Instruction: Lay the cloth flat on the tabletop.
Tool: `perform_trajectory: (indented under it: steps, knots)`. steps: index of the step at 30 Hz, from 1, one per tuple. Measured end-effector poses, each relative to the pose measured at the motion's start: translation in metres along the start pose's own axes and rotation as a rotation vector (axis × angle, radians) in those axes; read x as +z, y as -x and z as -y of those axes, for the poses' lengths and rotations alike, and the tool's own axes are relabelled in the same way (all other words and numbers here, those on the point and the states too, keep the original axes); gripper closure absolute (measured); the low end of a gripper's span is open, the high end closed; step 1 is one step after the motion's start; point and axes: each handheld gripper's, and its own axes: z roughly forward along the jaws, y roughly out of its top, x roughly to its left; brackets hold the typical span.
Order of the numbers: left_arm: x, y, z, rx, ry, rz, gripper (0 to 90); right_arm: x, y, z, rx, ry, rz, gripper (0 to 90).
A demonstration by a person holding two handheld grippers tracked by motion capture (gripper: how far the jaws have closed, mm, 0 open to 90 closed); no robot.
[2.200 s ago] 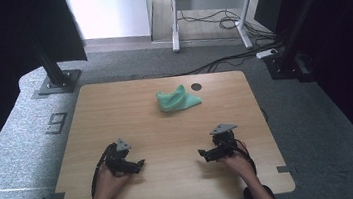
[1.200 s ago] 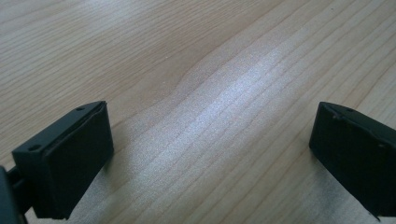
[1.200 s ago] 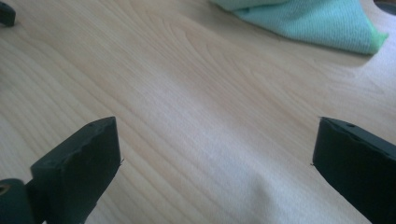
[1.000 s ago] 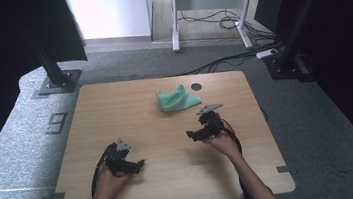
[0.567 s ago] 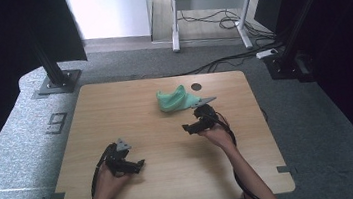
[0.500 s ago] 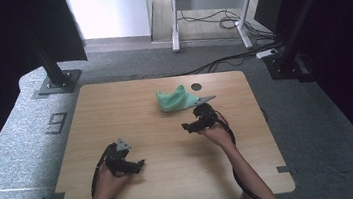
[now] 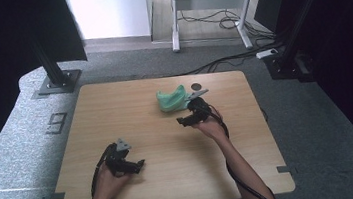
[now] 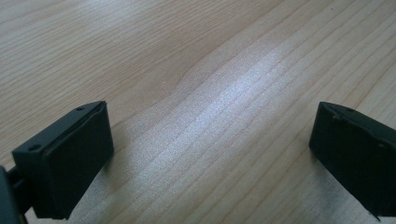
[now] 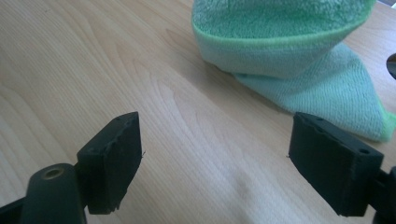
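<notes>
Right gripper [image 9: 212, 158]: jaws spread, nothing between them but bare wood, and they have just been closing a bit. In the high view it [image 7: 189, 119] sits just beside the green cloth [image 7: 171, 99], on the near-right side of it, not touching yet as far as we can tell. Left gripper [image 8: 212, 154]: jaws wide apart, empty, low over the table [image 7: 128, 92] at the near-left [image 7: 126, 164], well apart from the cloth.

The cloth [image 9: 299, 56] is a crumpled microfibre heap toward the far middle of the table, next to the dark round cable hole [image 7: 196, 86]. One flap is folded up into a loop; a flat tail lies on the wood toward our right jaw.

Our read of the step: approach and pinch the cloth with the right gripper.
- We shouldn't narrow the jaws further before reaching the fabric; the raised fold looks thick.
- We'd aim for the raised fold's hemmed edge, not the flat tail, since pads would scrape wood there.
- Come in low and level, one jaw on each side of the fold, then clamp.
- Left stays parked unless we need to spread the cloth.

Writing: no brand or label readable on cloth or grippers. The only mark is a "9" [image 7: 56, 123] on the grey floor mat left of the table.
</notes>
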Motion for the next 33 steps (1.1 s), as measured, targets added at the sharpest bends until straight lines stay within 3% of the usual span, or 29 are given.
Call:
perform_trajectory:
  steps: [10, 23, 33]
  knots:
    - [0.0, 0.0, 0.0, 0.0, 0.0, 0.0, 0.0, 0.009, 0.007, -0.016, -0.001, 0.034, -0.012, 24.6]
    - [0.0, 0.0, 0.0, 0.003, 0.0, 0.004, 0.0, 0.02, 0.007, -0.034, -0.008, 0.077, -0.029, 42.5]
    - [0.0, 0.0, -0.001, 0.004, -0.001, 0.004, 0.0, 0.029, 0.007, -0.048, -0.021, 0.079, -0.034, 42.1]
